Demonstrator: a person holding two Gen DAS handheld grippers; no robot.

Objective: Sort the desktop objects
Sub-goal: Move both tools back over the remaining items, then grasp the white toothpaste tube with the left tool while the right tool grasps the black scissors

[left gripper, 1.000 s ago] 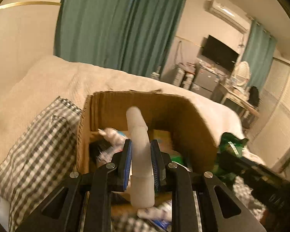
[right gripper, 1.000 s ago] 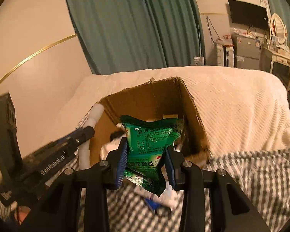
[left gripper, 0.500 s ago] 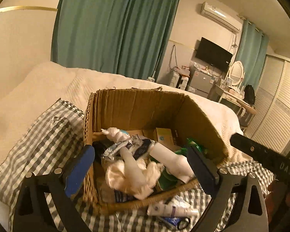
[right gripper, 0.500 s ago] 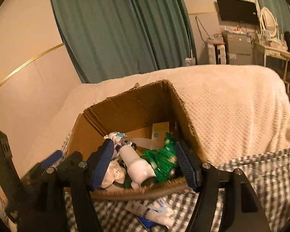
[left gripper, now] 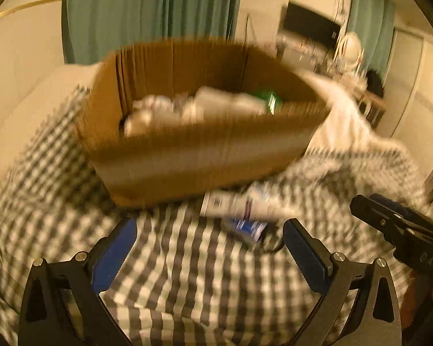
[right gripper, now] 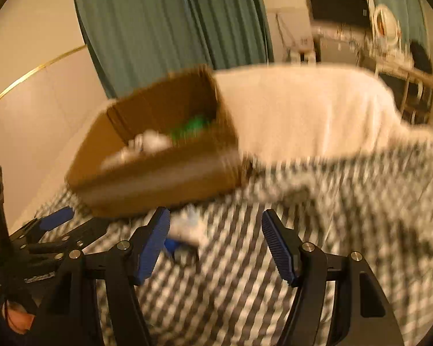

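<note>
The open cardboard box (left gripper: 202, 155) (right gripper: 158, 178) stands on the checked cloth (left gripper: 187, 274) and holds a white bottle (left gripper: 225, 102), a green packet (left gripper: 267, 101) (right gripper: 190, 128) and pale crumpled items. In front of it a white tube (left gripper: 231, 204) (right gripper: 187, 226) and a blue-labelled item (left gripper: 248, 227) lie loose on the cloth. My left gripper (left gripper: 209, 223) hovers low over the cloth, jaws opening wide, nothing between them. My right gripper (right gripper: 215, 213) is open and empty, just right of the white tube. Both views are blurred.
A cream blanket (right gripper: 303, 109) covers the bed behind and to the right of the box. Green curtains (left gripper: 147, 14), a television (left gripper: 309, 26) and a cluttered desk (right gripper: 389, 57) stand at the back. The right gripper's body (left gripper: 404, 225) shows at the left view's right edge.
The left gripper let go of the white bottle and the right one the green packet; both now lie in the box. Both grippers opened and drew back and down toward the cloth.
</note>
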